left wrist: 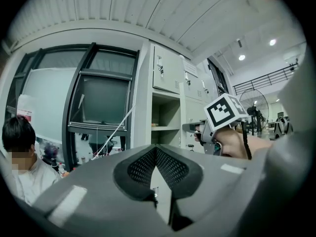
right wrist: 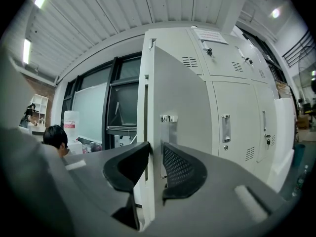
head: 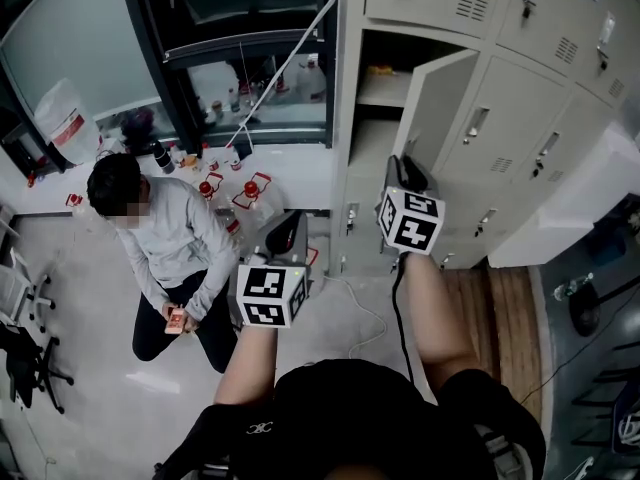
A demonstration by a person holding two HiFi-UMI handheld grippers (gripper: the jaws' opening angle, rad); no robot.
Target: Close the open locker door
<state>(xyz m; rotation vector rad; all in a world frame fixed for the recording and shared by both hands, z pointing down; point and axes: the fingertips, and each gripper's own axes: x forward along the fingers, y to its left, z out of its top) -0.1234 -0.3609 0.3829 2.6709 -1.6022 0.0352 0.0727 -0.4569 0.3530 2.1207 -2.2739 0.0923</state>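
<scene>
The grey locker bank has one door (head: 435, 103) swung open, showing the compartment with a shelf (head: 385, 88). My right gripper (head: 405, 173) is at that door's free edge. In the right gripper view its jaws (right wrist: 155, 154) straddle the edge of the door (right wrist: 182, 93): the left pad touches the inner side and the right pad stands a little off the outer face near the latch plate (right wrist: 168, 118). My left gripper (head: 285, 233) hangs lower and to the left, away from the lockers, pads together on nothing (left wrist: 155, 157). The left gripper view also shows the right gripper (left wrist: 192, 127) by the open compartment (left wrist: 165, 117).
A person (head: 165, 248) crouches on the floor to the left, holding a phone. Bottles (head: 230, 183) stand by the window frame. A cable (head: 360, 308) trails over the floor below the lockers. A white slab (head: 570, 208) leans on the right lockers. An office chair (head: 25, 353) is far left.
</scene>
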